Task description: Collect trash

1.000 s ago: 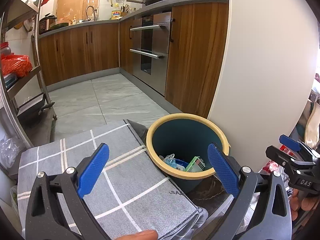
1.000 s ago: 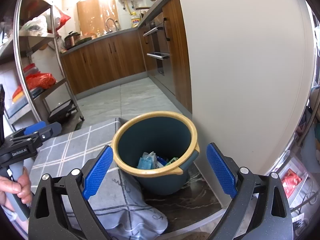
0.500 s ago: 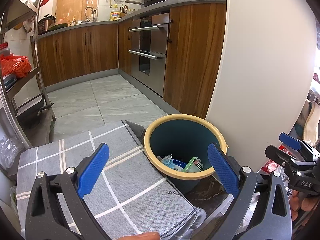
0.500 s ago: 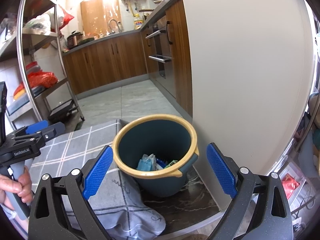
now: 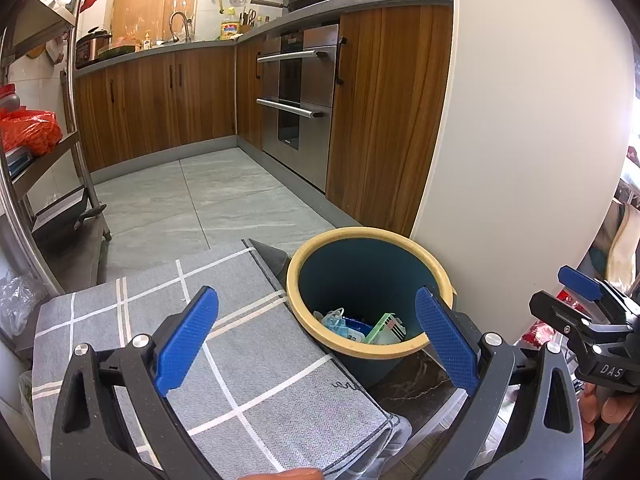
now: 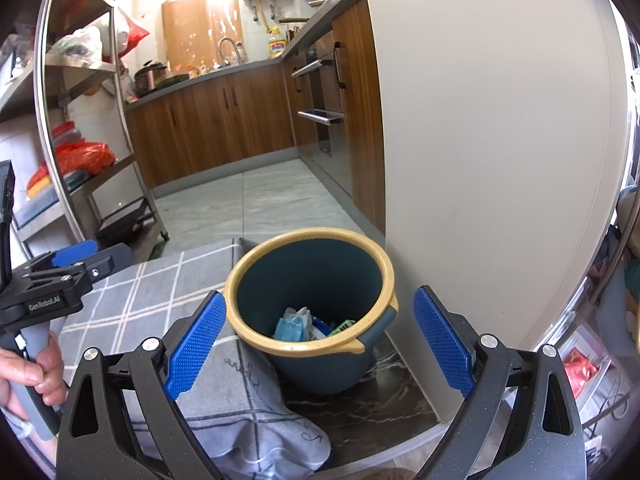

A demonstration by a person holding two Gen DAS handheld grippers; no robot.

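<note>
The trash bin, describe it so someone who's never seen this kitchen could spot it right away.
Find the wide cream wall panel where the wooden cabinets end. At its foot, beside a grey checked cloth, stands the trash bin. It is a round dark teal bucket with a yellow rim, holding a few scraps, the only open container on the floor here.

Dark marbled table (image 6: 372, 408) bearing a teal bin (image 6: 320, 364) with a yellow rim, and beside it a grey checked cloth (image 5: 248, 376) draped over the near edge.
</note>
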